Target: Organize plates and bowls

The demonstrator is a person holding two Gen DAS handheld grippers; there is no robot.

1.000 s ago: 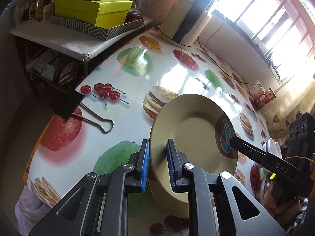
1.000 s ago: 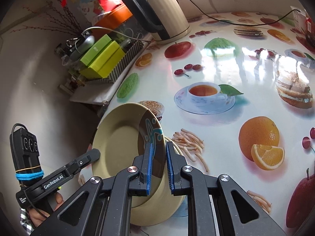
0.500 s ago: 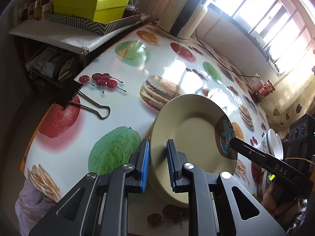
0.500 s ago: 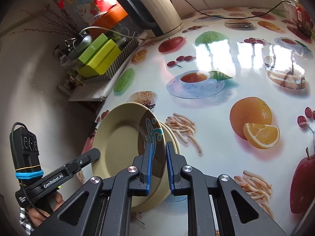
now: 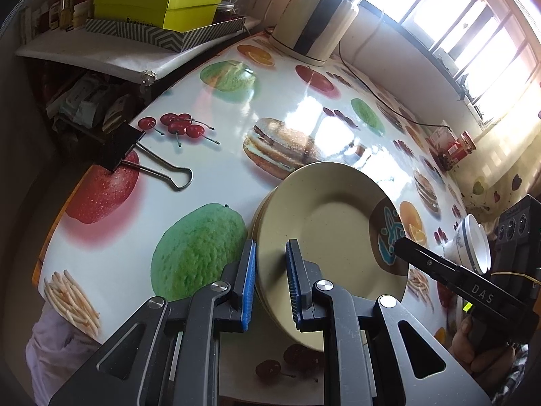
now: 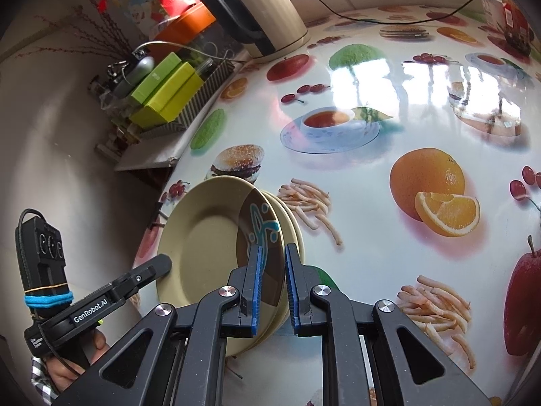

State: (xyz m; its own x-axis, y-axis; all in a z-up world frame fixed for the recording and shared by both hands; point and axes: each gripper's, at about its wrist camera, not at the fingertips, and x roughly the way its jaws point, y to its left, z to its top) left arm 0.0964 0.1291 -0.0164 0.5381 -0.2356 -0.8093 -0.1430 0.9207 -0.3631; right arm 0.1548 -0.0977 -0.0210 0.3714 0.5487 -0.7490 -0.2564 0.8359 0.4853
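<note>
— Changes since a second ago?
— My top plate (image 5: 338, 223) sits lower, now close over the stacked plates (image 6: 293, 226) beneath it. My left gripper (image 5: 269, 282) and right gripper (image 6: 273, 289) have come down and back with it.
— The table (image 5: 304, 108)?
— Its printed burger shows clear of the plate's far rim, and a white bowl (image 5: 473, 247) has come into the left view.

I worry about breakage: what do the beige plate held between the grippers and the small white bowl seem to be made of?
The beige round plate looks matte and faintly speckled, with a thick rim: perhaps melamine or bamboo fibre, though stoneware is possible. The small white bowl with blue markings looks glossy, probably glazed ceramic.
</note>
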